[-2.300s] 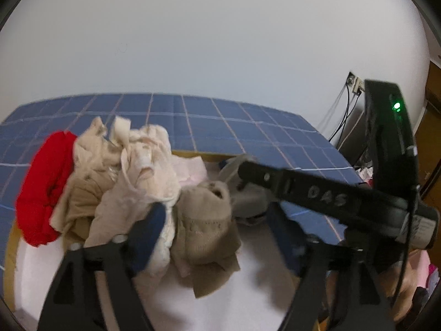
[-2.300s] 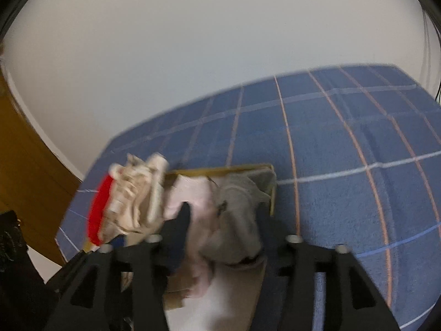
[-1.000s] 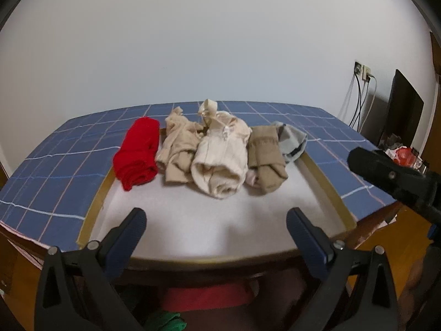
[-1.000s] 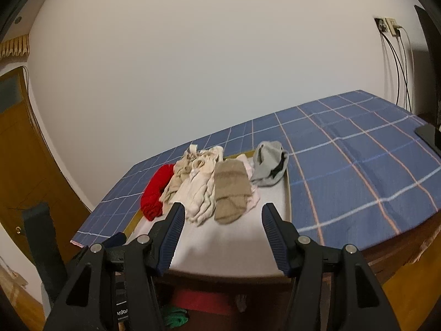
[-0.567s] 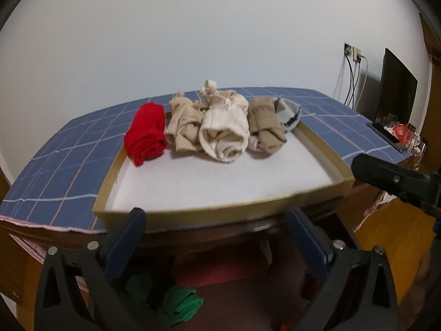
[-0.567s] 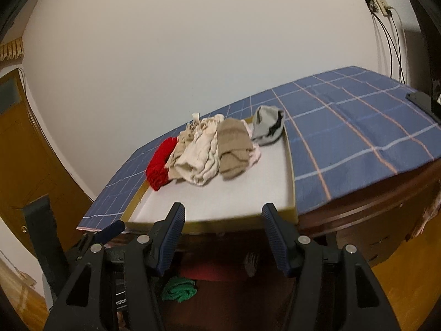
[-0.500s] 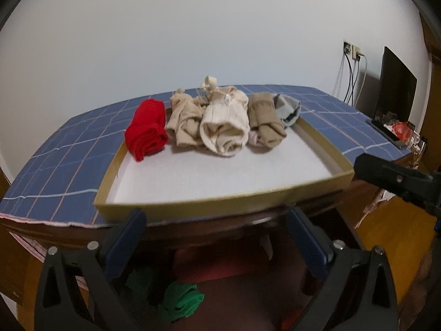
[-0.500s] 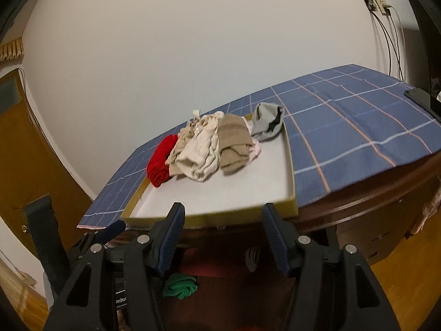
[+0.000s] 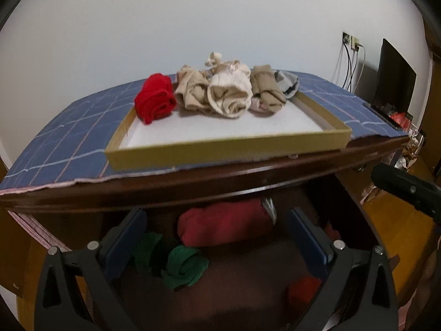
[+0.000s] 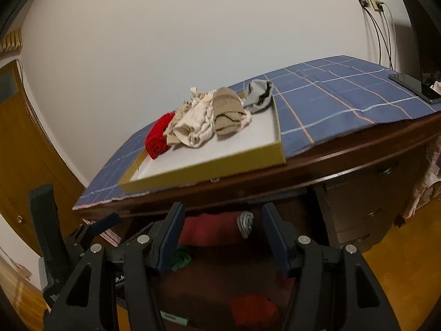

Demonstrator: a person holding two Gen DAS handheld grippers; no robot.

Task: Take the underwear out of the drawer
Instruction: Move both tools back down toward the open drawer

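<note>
Through the left wrist camera I see my left claw [image 9: 216, 230] spread wide and gripping nothing, aimed into the open drawer [image 9: 248, 298] under the dark wooden worktop [image 9: 193, 179]. Inside the drawer lie a dark red roll [image 9: 223, 224], a green roll [image 9: 186, 266] nearer the camera and to its left, and a smaller red piece [image 9: 304, 289] at lower right. Up on the worktop's blue checked cloth [image 9: 69, 140] sits a shallow yellow-rimmed tray [image 9: 228, 149] with a row of underwear along its far side: a bright red roll [image 9: 154, 99], two beige bundles, a brown one and a grey one.

From the right wrist camera, my right claw [image 10: 222, 241] is likewise released, its blue pads apart with nothing between them, pointing at the same drawer opening. There I make out the dark red roll [image 10: 212, 229] with a grey striped roll [image 10: 246, 223] touching its right end, a bit of green [image 10: 180, 259] below left, and a red piece [image 10: 253, 310] lower down. The tray [image 10: 209, 169] sits near the worktop's front edge, a phone [image 10: 413, 84] far right on the cloth.
</note>
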